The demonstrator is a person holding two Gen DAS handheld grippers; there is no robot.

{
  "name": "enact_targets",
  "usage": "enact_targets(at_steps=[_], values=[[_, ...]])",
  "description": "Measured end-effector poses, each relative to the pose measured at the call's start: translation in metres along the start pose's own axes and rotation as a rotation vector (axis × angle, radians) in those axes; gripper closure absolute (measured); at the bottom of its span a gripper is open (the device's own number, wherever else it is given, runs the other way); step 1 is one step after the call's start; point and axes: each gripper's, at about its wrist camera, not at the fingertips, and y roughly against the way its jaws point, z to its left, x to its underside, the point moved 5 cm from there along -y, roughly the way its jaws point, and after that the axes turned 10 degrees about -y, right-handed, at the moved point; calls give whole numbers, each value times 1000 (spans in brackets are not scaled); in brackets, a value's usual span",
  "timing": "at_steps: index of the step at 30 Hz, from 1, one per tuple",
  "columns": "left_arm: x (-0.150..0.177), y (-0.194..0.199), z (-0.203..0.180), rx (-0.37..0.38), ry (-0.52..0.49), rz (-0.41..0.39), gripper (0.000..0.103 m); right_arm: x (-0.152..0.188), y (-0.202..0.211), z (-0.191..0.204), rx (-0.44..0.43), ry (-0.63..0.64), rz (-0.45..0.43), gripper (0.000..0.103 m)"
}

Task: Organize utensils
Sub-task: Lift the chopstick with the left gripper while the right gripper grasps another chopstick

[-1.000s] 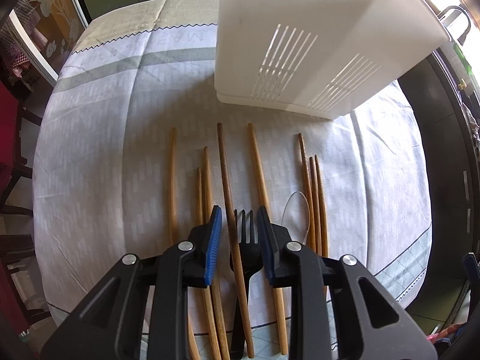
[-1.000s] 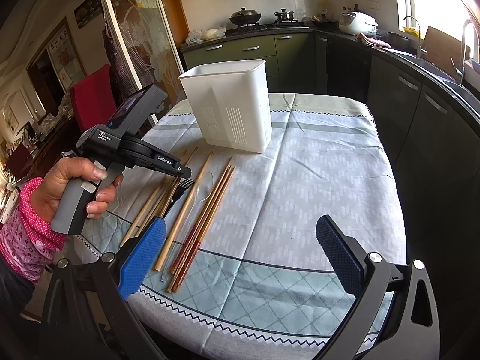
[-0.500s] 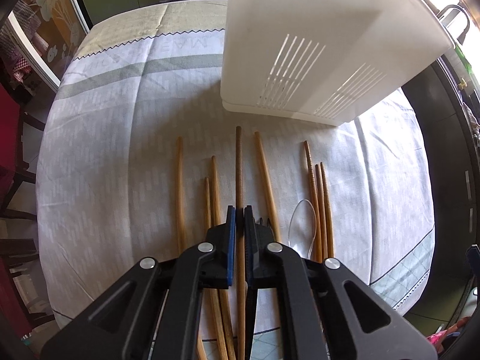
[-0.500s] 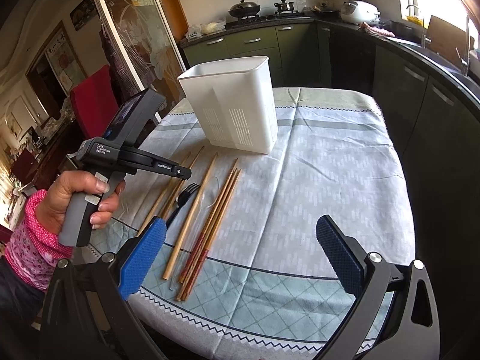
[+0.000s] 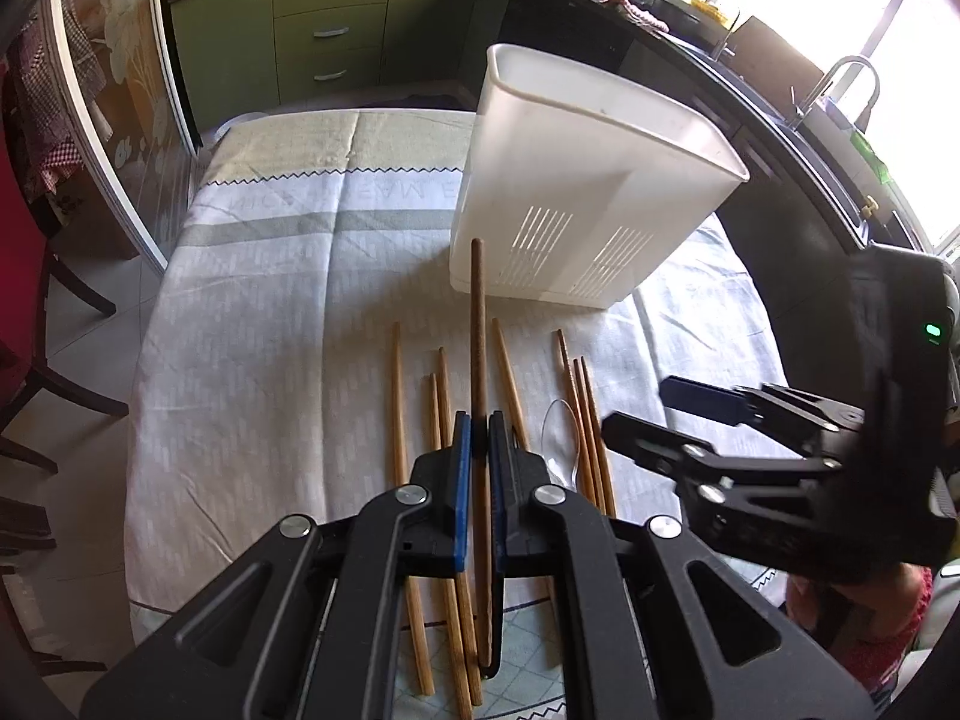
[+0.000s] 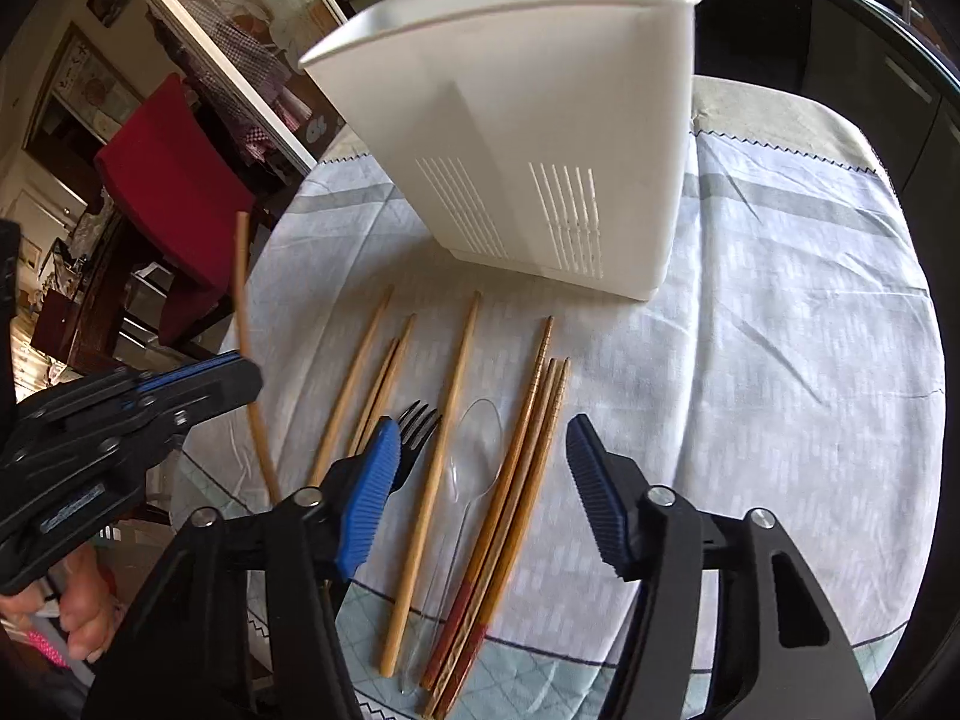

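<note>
My left gripper (image 5: 479,441) is shut on a dark brown chopstick (image 5: 478,324) and holds it lifted off the table, tip toward the white slotted utensil holder (image 5: 576,192). The same chopstick (image 6: 243,312) and left gripper (image 6: 240,375) show at the left of the right wrist view. My right gripper (image 6: 483,468) is open, low over a clear plastic spoon (image 6: 477,438), a black fork (image 6: 417,426) and a bundle of red-ended chopsticks (image 6: 528,438). Several light wooden chopsticks (image 6: 444,420) lie side by side on the tablecloth. The holder (image 6: 540,120) stands just behind them.
The table has a pale blue-grey patterned cloth (image 5: 270,312). A red chair (image 6: 174,180) stands at its left side. Dark green kitchen cabinets (image 5: 330,30) and a counter with a sink (image 5: 840,96) lie beyond. The table's front edge is right under both grippers.
My left gripper, shut on the dark chopstick, has lifted it off the table and tilted up. My right gripper has moved forward and down to the utensils.
</note>
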Motion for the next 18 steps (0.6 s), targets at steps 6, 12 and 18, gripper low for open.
enact_targets(at_steps=[6,12,18], values=[[7,26,-11,-4,-34,-81,97,-13,-38,12,26,0,49,75],[14,44,-18,-4,-62,-123,97,-24,-67,23,96,19,67,79],[18,62,-21,-1,-85,-162,97,-26,-88,38,170,52,66,84]])
